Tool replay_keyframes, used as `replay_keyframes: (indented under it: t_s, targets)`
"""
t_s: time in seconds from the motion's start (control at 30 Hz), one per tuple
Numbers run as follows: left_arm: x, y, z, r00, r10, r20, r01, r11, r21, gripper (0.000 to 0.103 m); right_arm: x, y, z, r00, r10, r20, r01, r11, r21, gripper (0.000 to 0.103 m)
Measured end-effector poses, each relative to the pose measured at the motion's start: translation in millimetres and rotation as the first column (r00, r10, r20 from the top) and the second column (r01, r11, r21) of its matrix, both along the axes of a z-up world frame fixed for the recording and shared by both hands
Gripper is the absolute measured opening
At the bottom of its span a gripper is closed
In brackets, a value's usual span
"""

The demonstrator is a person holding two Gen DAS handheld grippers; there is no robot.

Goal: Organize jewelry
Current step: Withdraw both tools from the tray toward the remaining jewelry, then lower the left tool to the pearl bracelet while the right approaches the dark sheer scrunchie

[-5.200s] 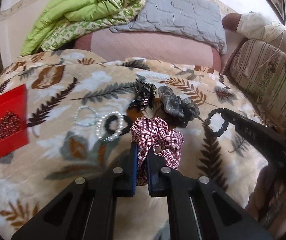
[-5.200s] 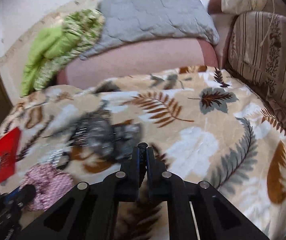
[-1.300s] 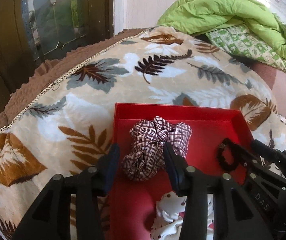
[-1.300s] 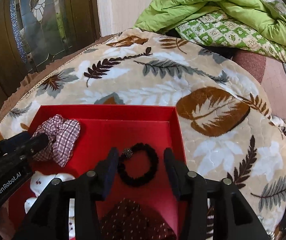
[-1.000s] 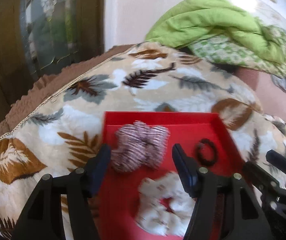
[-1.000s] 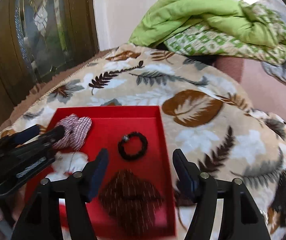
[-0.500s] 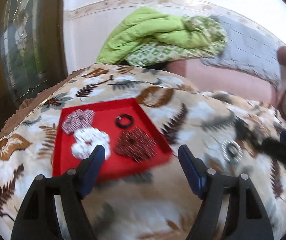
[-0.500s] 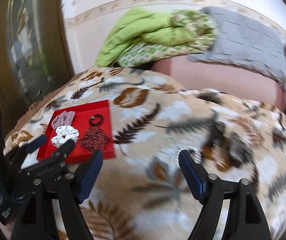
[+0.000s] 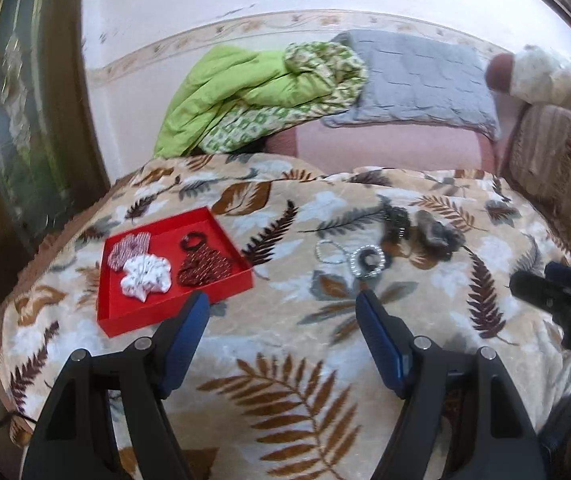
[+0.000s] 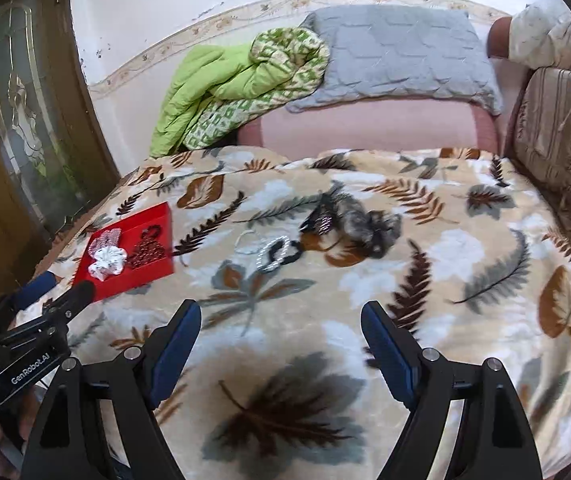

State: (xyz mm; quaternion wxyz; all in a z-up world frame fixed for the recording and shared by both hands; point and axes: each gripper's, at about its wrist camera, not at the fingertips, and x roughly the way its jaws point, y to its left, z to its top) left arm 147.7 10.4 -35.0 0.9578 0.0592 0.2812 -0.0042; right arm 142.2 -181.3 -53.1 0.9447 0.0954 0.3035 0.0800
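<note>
Bracelets (image 9: 366, 261) lie on blanket just beyond both spread, empty tools (image 9: 281, 320) (image 10: 279, 326) — tray (image 9: 221, 292) leftward.

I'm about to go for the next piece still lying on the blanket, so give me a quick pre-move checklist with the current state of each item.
1. Left gripper empty and open: ok.
2. Right gripper empty and open: ok.
3. Red tray flat on the blanket, with free floor left: ok.
4. Pieces already in the tray stay inside its rim: ok.
5. Pearl bracelet in clear reach, nothing on top: ok, though a black ring lies inside it.
6. Dark pile behind it separable into single pieces: cannot tell, blurred.
</note>
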Motion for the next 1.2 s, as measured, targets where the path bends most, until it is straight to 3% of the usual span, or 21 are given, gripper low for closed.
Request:
replay_keyframes:
  t_s: [0.2,0.33,0.7,0.8,0.87,1.03,1.2]
  targets:
    - [26,-26,-4,0.998,-0.046,-0.050,0.045,0.999,-0.019,0.075,13,-31,22,0.998,-0.029,0.057,0.029,1.000,0.003,0.085]
    - [56,-36,-17,0.996,-0.050,-0.074,0.049,0.999,-0.012,0.075,46,-47,26,0.998,-0.015,0.056,0.015,1.000,0.004,0.081]
    - [169,-51,-89,0.969,-0.045,-0.243,0.031,0.998,-0.063,0.073,181,-74,-20,0.996,-0.050,-0.080,0.053,0.998,0.028,0.076]
    - [192,-59,-108,0.963,-0.064,-0.261,0.051,0.997,-0.057,0.068,193,-82,-44,0.991,-0.088,-0.100,0.094,0.994,0.048,0.074]
    - [205,-60,-120,0.957,-0.070,-0.281,0.051,0.996,-0.074,0.060,202,-85,-59,0.984,-0.111,-0.143,0.121,0.991,0.063,0.066]
    - [226,-55,-143,0.937,-0.075,-0.340,0.031,0.991,-0.131,0.043,209,-80,-57,0.988,-0.083,-0.130,0.084,0.996,0.006,0.065]
    - [235,-60,-146,0.933,-0.100,-0.347,0.046,0.986,-0.162,0.041,215,-83,-63,0.984,-0.095,-0.148,0.096,0.995,-0.002,0.065]
